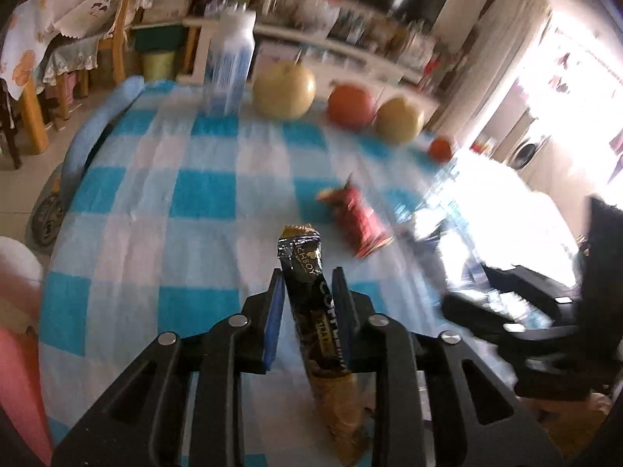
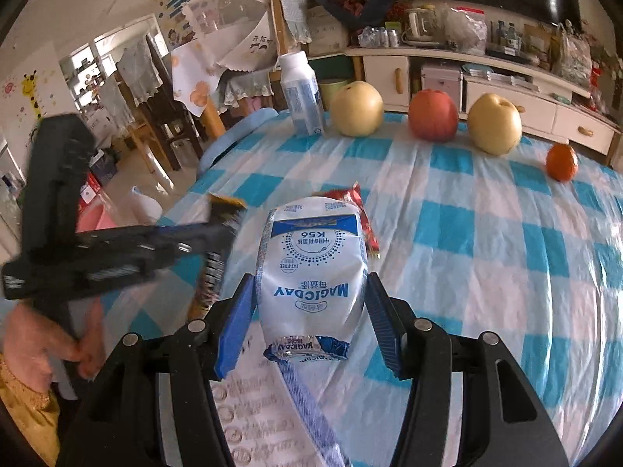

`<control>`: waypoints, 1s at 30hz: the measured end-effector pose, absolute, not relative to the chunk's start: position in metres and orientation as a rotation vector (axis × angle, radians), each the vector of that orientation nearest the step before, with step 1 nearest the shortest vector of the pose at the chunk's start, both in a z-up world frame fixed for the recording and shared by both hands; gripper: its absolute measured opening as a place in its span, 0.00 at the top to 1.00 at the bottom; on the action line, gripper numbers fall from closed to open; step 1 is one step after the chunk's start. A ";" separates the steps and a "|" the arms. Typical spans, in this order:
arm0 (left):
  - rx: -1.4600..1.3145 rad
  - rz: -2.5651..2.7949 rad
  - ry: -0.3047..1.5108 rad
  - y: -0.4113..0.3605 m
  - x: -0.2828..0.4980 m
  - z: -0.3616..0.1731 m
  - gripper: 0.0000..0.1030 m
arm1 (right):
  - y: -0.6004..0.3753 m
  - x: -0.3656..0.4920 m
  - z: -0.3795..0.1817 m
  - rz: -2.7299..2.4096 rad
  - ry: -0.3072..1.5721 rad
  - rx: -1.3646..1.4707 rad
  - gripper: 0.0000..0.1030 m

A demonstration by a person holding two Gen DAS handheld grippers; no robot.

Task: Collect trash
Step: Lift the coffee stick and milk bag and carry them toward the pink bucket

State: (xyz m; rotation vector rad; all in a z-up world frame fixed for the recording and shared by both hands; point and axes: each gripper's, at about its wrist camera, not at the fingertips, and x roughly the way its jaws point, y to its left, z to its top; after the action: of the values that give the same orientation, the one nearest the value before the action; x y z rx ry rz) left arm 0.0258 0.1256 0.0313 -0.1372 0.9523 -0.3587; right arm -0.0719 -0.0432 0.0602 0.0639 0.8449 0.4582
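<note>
Left wrist view, biggest first: table w/ blue-white check cloth (image 1: 202,194) fills the frame, picture smeared by blur. Fruit and an upright white bottle (image 1: 229,62) stand along the far edge; those look like keepers, not trash.

R gripper (image 2: 309,276) is clamped on the crushed bottle (image 2: 311,272), pads on both flanks, cap end toward the camera, held above the cloth. Grip looks square, so no need to re-seat. Keep it level so it doesn't swing into the L gripper (image 1: 305,272), which sits close on its left in the right wrist view.

L gripper's jaws stand apart w/ the coffee sachet (image 1: 307,284) btw them. A thin gap shows each side, so the pads don't seem to press and the sachet prob. hangs loose or is slipping. If the drop spot is under it, fine. No bin shows clearly; a pink thing (image 1: 15,369) at the left edge could be one, can't tell. If not over the drop spot, close again mid-length, not at the floppy tip.

Smallest: red wrapper (image 1: 362,222) lies on the cloth just beyond both grippers, untouched. Approach flat and low, pinch along the crumpled ridge.
</note>
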 end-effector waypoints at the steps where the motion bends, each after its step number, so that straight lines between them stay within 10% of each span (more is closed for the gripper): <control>1: -0.119 -0.353 0.963 0.122 0.025 0.029 0.62 | -0.046 -0.074 0.060 0.454 0.844 0.068 0.44; 5: -0.009 -0.324 0.999 0.105 0.016 0.022 0.44 | -0.056 -0.079 0.064 0.446 0.838 0.084 0.44; 11: 0.112 -0.298 1.018 0.088 0.000 0.012 0.44 | -0.061 -0.077 0.068 0.437 0.820 0.093 0.44; 17: 0.142 -0.294 0.987 0.081 -0.005 0.013 0.77 | -0.062 -0.078 0.068 0.434 0.815 0.096 0.44; 30: -0.032 -0.315 0.913 0.118 -0.012 0.037 0.86 | -0.045 -0.087 0.080 0.451 0.786 0.069 0.44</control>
State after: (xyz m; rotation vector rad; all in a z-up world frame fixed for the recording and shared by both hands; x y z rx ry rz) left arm -0.0122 0.1181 0.0371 -0.0318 0.9126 -0.3150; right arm -0.0874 -0.0447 0.0802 0.0685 0.7860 0.4506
